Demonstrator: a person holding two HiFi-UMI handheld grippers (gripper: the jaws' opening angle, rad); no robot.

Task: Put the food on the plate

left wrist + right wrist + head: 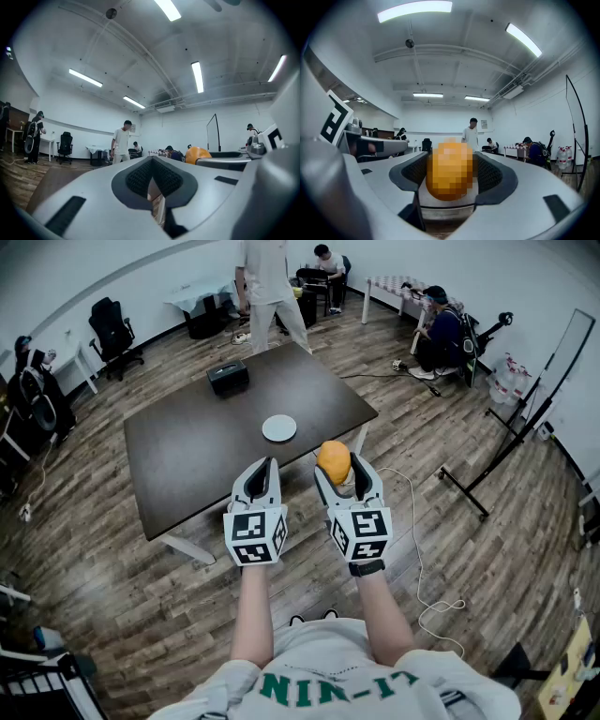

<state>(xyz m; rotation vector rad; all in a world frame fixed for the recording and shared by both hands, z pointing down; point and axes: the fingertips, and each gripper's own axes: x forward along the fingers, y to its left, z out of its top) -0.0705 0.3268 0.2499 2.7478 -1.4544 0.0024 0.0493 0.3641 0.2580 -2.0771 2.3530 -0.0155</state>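
A round orange piece of food point(334, 461) sits between the jaws of my right gripper point(341, 471), whose pads press on both its sides; in the right gripper view the food point(450, 171) fills the gap of that gripper point(451, 174). My left gripper point(262, 471) is held beside it, shut with nothing in it, and its pads meet in the left gripper view point(152, 177), where the orange food point(197, 153) shows at the right. A small white plate point(279, 428) lies on the dark table point(187, 456), just beyond both grippers. Both grippers hang over the table's near edge.
A black box point(228, 377) stands at the table's far side. A person point(267, 282) stands behind the table; another point(441, 334) sits on the floor at the right. An office chair point(114, 329) is at the back left, a black stand point(502, 451) and a white cable point(417, 540) on the right.
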